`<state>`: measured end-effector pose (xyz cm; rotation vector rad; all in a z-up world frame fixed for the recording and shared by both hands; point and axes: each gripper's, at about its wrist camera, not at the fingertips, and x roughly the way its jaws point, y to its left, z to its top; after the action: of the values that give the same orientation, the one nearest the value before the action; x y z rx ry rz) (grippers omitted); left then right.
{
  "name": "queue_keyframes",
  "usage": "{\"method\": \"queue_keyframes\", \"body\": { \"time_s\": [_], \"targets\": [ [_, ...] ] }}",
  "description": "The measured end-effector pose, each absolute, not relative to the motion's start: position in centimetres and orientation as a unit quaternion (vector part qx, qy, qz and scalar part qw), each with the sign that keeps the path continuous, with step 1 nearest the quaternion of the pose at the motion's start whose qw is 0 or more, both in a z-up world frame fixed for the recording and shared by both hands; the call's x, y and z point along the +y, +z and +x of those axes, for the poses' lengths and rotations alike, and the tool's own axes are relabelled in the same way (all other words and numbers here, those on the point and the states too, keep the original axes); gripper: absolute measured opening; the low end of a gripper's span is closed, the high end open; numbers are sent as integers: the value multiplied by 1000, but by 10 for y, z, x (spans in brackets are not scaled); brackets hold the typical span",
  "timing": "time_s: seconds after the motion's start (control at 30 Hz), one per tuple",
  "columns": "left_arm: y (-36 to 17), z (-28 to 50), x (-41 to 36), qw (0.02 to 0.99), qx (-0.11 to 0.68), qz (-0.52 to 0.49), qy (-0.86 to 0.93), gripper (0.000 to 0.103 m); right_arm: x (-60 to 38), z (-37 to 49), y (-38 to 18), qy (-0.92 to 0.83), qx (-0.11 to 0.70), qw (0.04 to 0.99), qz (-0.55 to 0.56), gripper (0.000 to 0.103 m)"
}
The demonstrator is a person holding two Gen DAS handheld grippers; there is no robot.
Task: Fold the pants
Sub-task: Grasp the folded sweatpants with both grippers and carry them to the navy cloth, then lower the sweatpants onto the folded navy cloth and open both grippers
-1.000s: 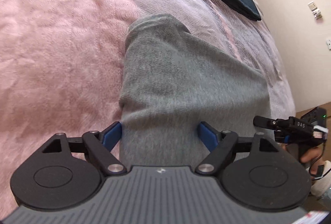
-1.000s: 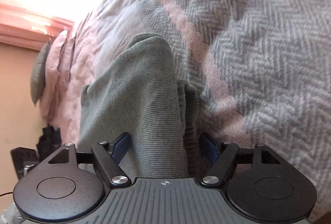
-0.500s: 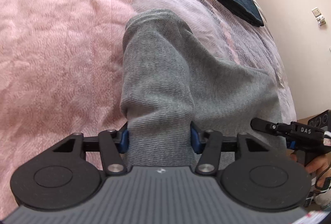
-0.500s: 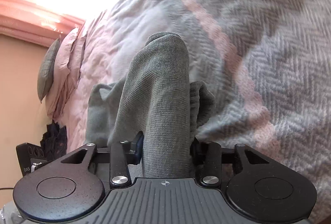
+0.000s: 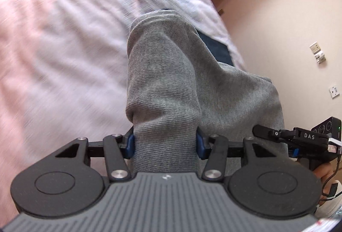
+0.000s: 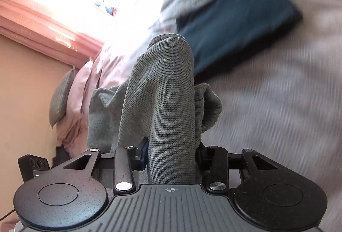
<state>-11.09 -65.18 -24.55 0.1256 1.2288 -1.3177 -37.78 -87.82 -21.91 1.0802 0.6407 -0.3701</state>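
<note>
**Both grippers clamped on the grey pants, lifted off the bed**

Left wrist view: my left gripper (image 5: 165, 144) has its blue fingers (image 5: 129, 145) pressed onto a bunched fold of the grey pants (image 5: 162, 86). Fabric fills the whole gap. Jaws closed in on it within the last second and have settled. The gripped fold runs long axis straight away from the camera, rising to a rounded hump at the far end; the rest of the cloth spreads off to the right. Under it, the bed (image 5: 64, 43), pink-and-pale cover, motion-blurred. A dark blue folded garment (image 5: 215, 48) shows just past the hump. At right, the right gripper (image 5: 292, 137), seen side-on, with "DAS" in white letters; a hand (image 5: 322, 172) on its grip. Wall sockets (image 5: 317, 53) beyond; no legible text there.

Right wrist view: right gripper (image 6: 171, 156) likewise clenched on a ridge of the pants (image 6: 168, 103), cloth wedged between both fingers (image 6: 143, 153), after the same closing-in. Ridge points dead ahead, toward the dark blue garment (image 6: 235, 18) lying flat on the bed (image 6: 277, 103). A loose lobe of fabric hangs right of the ridge. Pink curtain (image 6: 42, 18) and a grey cushion (image 6: 61, 97) at left. Nothing readable in this view.
</note>
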Motion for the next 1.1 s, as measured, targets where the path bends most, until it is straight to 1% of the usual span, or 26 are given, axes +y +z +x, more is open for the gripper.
{"method": "queue_keyframes", "body": {
  "time_s": [0.13,0.27,0.43,0.6,0.63,0.67,0.7,0.77,0.83,0.87,0.93,1.0,1.03,1.07,1.1],
  "targets": [
    [-234,-110,-766,618,517,43,-590,46,-978,-364,-202,-180,285,808,483,38],
    [-232,-110,-857,626,509,39,-590,46,-1058,-344,-203,-183,283,812,477,38],
    [-255,-109,-927,632,516,46,-576,46,-1120,-331,-236,-180,288,808,482,38],
    [-289,-101,-960,635,529,61,-560,46,-1160,-319,-275,-173,303,803,482,40],
    [-296,-99,-966,637,527,62,-559,46,-1167,-317,-283,-180,305,803,479,44],
    [-302,-99,-971,642,521,66,-559,49,-1171,-316,-290,-197,309,801,473,45],
    [-308,-98,-977,648,517,75,-555,55,-1176,-316,-299,-226,316,793,469,46],
    [-319,-95,-984,662,529,90,-524,57,-1180,-322,-309,-282,319,775,467,63],
    [-321,-85,-983,663,538,75,-515,56,-1177,-335,-302,-311,291,777,463,63],
    [-315,-83,-979,669,527,71,-520,55,-1174,-339,-296,-327,287,782,447,63],
    [-296,-82,-971,692,479,79,-534,54,-1163,-339,-277,-359,282,801,387,63],
    [-278,-83,-969,712,437,84,-543,50,-1149,-329,-258,-384,278,827,302,63],
    [-269,-87,-972,724,411,90,-546,49,-1141,-319,-251,-390,280,840,253,62],
    [-263,-92,-975,729,390,100,-554,46,-1133,-308,-247,-391,282,851,206,54],
    [-258,-100,-983,733,363,117,-563,40,-1123,-293,-246,-387,287,863,150,49]
  ]
}}
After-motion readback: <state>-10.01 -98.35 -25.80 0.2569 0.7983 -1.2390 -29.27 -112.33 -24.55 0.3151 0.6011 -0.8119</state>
